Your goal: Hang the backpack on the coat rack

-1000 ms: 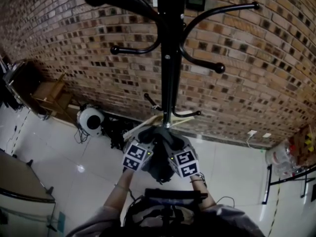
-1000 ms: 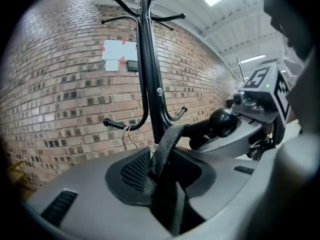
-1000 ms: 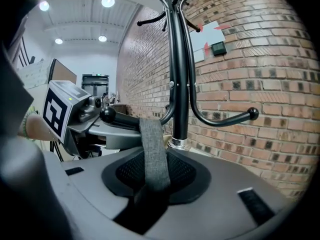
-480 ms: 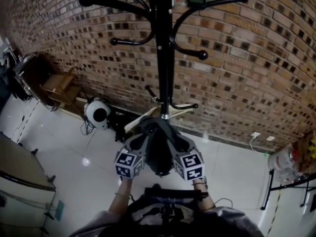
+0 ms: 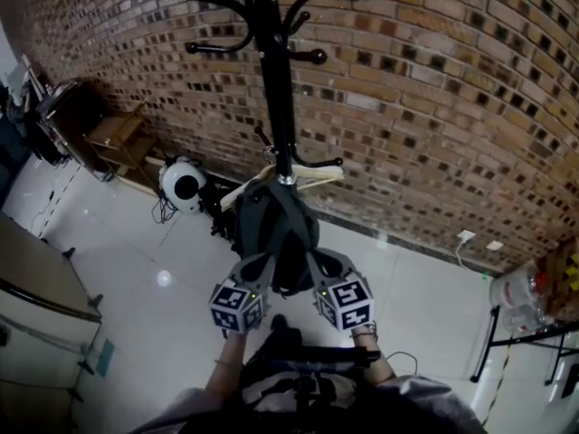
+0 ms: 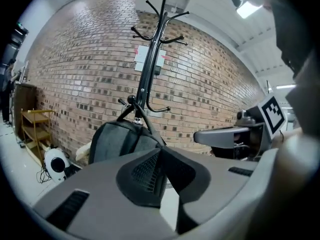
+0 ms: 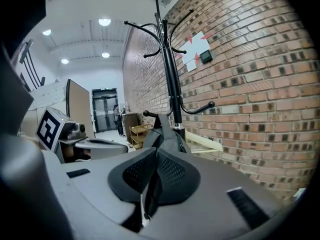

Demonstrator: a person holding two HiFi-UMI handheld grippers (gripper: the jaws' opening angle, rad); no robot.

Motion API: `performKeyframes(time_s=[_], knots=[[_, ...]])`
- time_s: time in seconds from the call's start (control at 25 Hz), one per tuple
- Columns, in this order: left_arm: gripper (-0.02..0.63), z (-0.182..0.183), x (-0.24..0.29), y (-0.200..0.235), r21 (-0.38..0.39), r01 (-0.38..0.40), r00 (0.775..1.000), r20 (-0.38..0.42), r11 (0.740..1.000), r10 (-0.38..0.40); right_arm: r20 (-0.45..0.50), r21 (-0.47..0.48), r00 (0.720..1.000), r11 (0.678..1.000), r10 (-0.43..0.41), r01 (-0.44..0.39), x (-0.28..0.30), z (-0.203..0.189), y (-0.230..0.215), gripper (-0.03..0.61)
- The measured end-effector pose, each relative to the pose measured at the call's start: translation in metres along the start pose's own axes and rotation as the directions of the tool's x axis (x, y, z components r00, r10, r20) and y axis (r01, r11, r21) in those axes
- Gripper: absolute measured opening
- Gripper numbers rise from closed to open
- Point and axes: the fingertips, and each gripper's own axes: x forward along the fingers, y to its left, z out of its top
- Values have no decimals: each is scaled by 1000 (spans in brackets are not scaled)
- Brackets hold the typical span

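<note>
Backpack: the backpack (image 5: 276, 233) hangs against the pole of the rack (image 5: 274, 89), low down, with its body clear of the floor (image 5: 136, 269).
Hanging point: in the left gripper view its top loop runs up to a low hook (image 6: 131, 102) on the pole. The right gripper view shows the same loop over a knobbed hook. How deep the loop sits on the hook is too small to tell.
Upper hooks: all the high curved arms of the rack are bare.
Left tool: the left tool (image 6: 160, 159) has its pads pressed together with nothing between them. It is apart from the backpack, which shows beyond its tips.
Right tool: the right tool (image 7: 156, 159) is closing. Only a thin slit remains between its pads, and nothing is caught in it. It too is apart from the backpack.
Hands: in the head view both tools sit side by side just below the backpack's lower edge, near the person's body, touching neither bag nor rack.
Done: the bag appears to carry its own weight on the hook, with no tool supporting it, so the hanging looks complete.
Left: seemingly nothing but to check that the bag stays put. It looks a little bunched at the top, so a shallow loop could slip.
Surroundings: a brick wall (image 5: 434, 107) stands behind the rack.
</note>
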Motion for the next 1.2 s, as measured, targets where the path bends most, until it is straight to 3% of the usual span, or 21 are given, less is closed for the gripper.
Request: performKeyframes(time_s=[0.32,0.48,0.76,1.2], knots=[[3,-50,-44,-56,-55,-73,996,-48,996,70,-56,13,994,995,95,-94,-49,-37,22,12],[3,-50,-57,-67,-52,-96,995,-42,994,94,-59,17,989,990,138,-137,-57,-41,37,12],[5,-50,-85,-57,-71,-136,991,-19,988,135,-62,14,979,981,193,-192,-55,-41,70,12],[4,-44,-107,-29,-72,-100,995,-12,992,100,-68,42,986,987,155,-152,-38,-42,102,11]])
